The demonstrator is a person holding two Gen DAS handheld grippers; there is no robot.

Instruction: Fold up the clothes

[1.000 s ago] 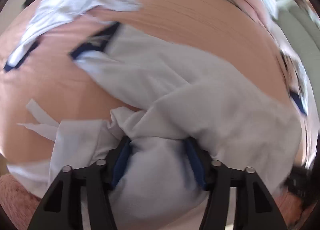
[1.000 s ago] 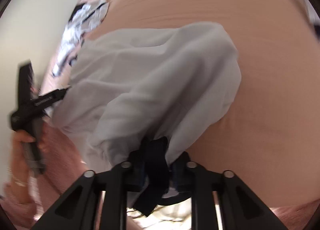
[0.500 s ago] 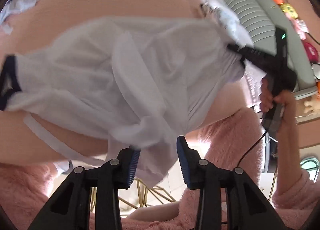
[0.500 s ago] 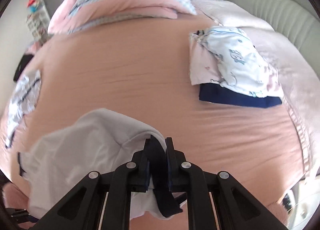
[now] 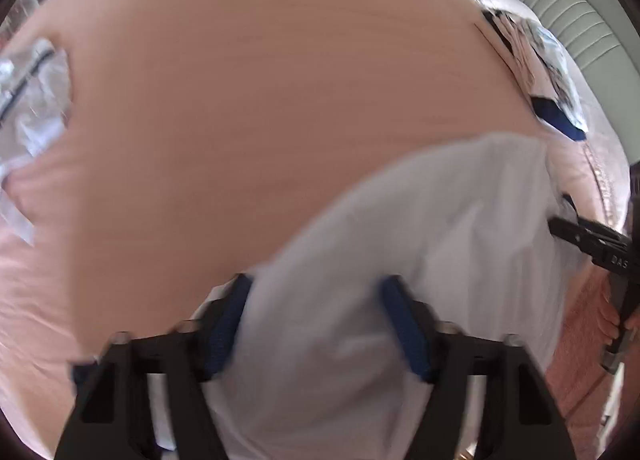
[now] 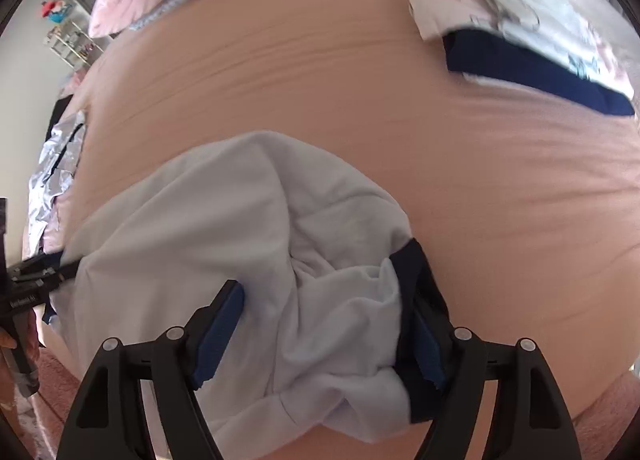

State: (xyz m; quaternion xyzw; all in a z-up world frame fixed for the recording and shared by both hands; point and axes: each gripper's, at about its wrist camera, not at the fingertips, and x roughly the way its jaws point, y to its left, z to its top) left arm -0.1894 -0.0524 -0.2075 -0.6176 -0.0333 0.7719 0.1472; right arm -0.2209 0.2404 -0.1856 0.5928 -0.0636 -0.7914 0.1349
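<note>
A white garment (image 6: 224,244) lies bunched on the pink bed sheet (image 6: 500,195), its cloth filling both my grippers. My right gripper (image 6: 320,334) has just been opening: its jaws stand apart with loose folds between them. My left gripper (image 5: 316,320) has just been narrowing around cloth; whether it grips, I cannot tell. Folded clothes (image 6: 520,19) sit farther off

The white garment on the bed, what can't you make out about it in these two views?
- Left wrist view: the white garment is motion-blurred, so its folds and its contact with the left gripper are unclear.
- Right wrist view: its lower edge is hidden behind the right gripper, whose jaws have just been opening around the cloth.
</note>
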